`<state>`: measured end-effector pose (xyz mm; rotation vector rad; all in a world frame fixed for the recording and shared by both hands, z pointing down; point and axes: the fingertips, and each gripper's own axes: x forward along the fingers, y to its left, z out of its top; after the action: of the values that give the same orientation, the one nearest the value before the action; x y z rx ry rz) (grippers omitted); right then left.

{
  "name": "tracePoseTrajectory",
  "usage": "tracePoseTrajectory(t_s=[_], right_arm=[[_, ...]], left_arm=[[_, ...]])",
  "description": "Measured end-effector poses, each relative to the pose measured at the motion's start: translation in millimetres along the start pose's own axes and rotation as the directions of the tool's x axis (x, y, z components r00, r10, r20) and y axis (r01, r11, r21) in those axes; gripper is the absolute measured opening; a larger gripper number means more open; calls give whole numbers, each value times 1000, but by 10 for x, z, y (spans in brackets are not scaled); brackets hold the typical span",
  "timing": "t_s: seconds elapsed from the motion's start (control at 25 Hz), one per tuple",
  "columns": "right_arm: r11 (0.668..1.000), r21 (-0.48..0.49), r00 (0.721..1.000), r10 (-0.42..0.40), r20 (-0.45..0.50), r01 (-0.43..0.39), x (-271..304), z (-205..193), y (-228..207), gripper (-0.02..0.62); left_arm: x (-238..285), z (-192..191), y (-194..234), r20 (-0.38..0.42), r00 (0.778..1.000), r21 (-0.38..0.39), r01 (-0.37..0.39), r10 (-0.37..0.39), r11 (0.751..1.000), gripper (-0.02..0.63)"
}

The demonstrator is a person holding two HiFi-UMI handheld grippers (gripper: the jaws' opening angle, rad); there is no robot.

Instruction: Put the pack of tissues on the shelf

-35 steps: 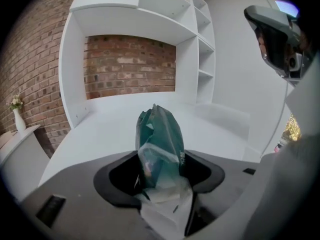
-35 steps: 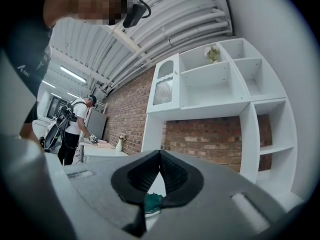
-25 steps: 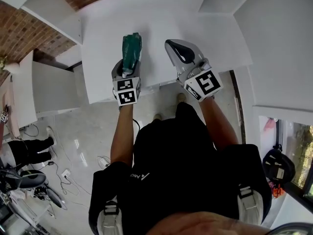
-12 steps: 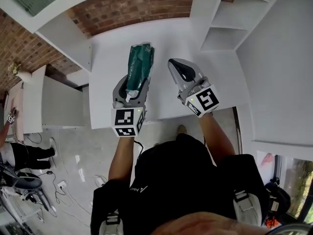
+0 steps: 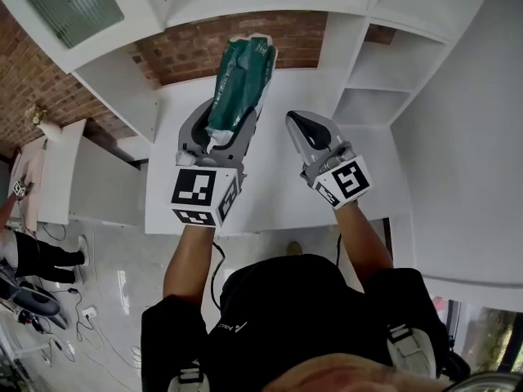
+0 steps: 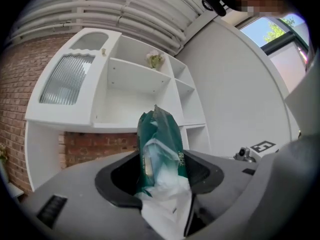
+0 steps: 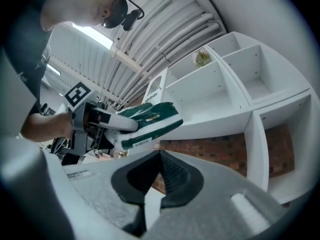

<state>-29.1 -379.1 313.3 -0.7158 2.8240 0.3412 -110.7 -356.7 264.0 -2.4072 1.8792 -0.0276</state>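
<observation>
A green and white pack of tissues sticks up out of my left gripper, whose jaws are shut on its lower end. In the left gripper view the pack stands upright between the jaws, in front of the white shelf unit. From the right gripper view the pack and the left gripper show at the left, level with the shelf board. My right gripper hangs over the white desk, shut with nothing in it; its jaws meet.
The shelf unit has several open compartments; one high compartment holds a small plant. A ribbed-glass cabinet door is at its left. Red brick wall shows behind the desk. Another person stands on the floor at the far left.
My left gripper has risen and moved forward with the tissue pack, from over the desk to the level of the shelf. The right gripper has stayed near the desk.
</observation>
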Motion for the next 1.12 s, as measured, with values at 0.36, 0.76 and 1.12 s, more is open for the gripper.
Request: tracePoseTrajectory(t_s=[0.36, 0.76, 1.12], right_arm=[[996, -87, 994, 46, 102, -37, -95, 613, -554, 2], [989, -137, 983, 70, 169, -47, -173, 930, -942, 2], [988, -150, 984, 49, 172, -23, -225, 974, -1080, 2]], left_arm=[[947, 932, -11, 29, 999, 51, -16, 15, 999, 241], [1917, 1376, 253, -79, 993, 75, -85, 91, 994, 241], [2498, 1210, 457, -253, 960, 79, -104, 121, 991, 245]])
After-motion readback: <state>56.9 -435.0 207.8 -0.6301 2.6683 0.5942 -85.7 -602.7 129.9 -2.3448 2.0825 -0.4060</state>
